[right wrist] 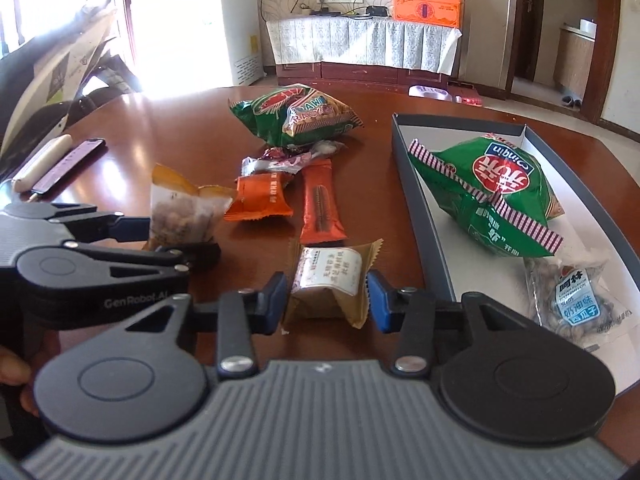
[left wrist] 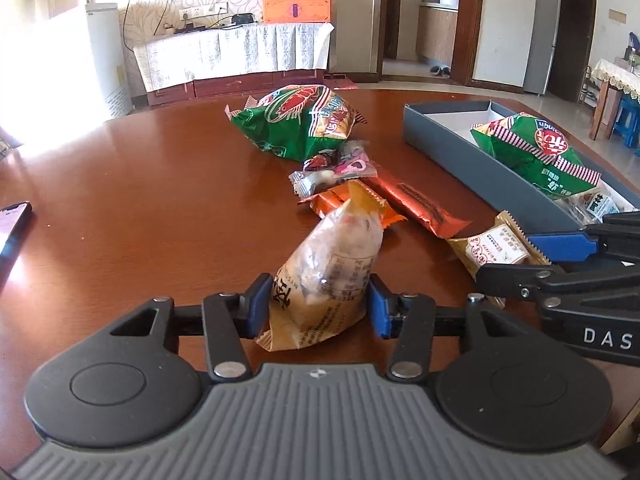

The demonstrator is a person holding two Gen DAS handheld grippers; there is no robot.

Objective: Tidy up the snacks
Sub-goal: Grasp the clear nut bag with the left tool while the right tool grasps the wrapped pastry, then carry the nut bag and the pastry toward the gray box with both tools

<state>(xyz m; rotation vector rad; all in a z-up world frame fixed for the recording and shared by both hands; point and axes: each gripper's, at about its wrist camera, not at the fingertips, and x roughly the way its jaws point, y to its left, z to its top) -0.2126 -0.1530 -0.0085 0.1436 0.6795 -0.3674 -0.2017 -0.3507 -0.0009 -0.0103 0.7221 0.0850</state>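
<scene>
Snack packets (left wrist: 324, 264) (right wrist: 326, 280) — one between each tongs' pads

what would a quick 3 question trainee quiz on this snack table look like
1. True or false: the left tongs are closed on the clear nut packet.
2. Which items already lie in the grey tray? A) an orange bar and a phone B) a green chip bag and a seed packet C) nothing
3. Fill in: the right tongs straddle the ____ pastry packet on the table.

Key:
1. True; both pads press its sides.
2. B: the green chip bag and the seed packet.
3. Gold; whether the pads actually grip it cannot be told.
</scene>
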